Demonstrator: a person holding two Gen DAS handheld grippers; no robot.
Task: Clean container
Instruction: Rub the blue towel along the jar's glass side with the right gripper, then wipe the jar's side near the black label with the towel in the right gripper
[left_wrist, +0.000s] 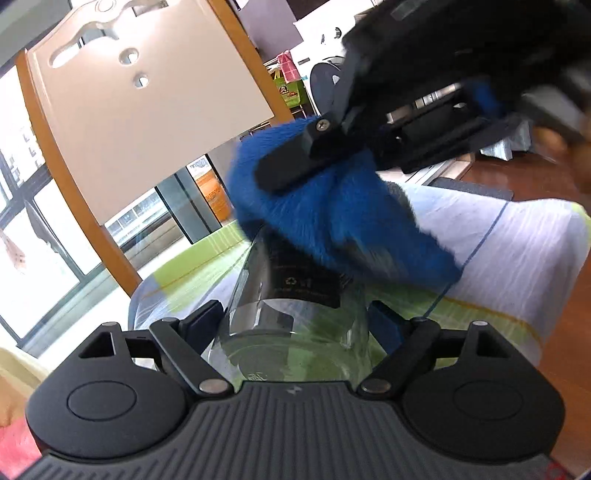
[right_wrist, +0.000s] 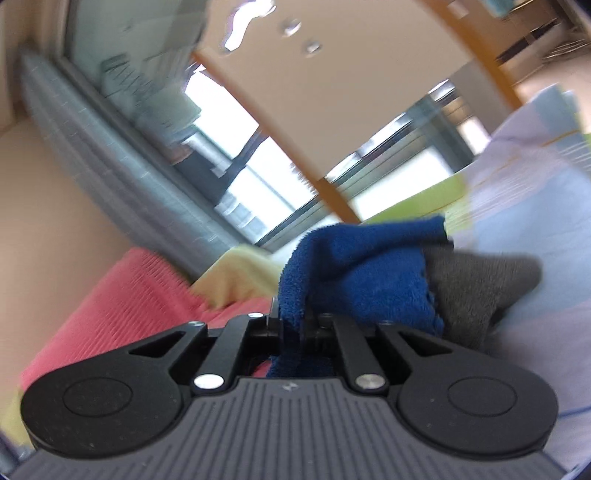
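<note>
Glass container gripped by left tool; right tool pinches blue cloth.

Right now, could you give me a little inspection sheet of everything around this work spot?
Surface: table under a striped white, green and blue cloth.
Job's things: clear glass container with a black label; fluffy blue cleaning cloth pressed onto its far end.
Clutter: pink and yellow fabrics beside the table.
Tongs: left tongs clamp the container; right tongs pinch the blue cloth.
Cables: nothing seen.
Surroundings: orange-framed chair back, large windows, white washing machine.
</note>
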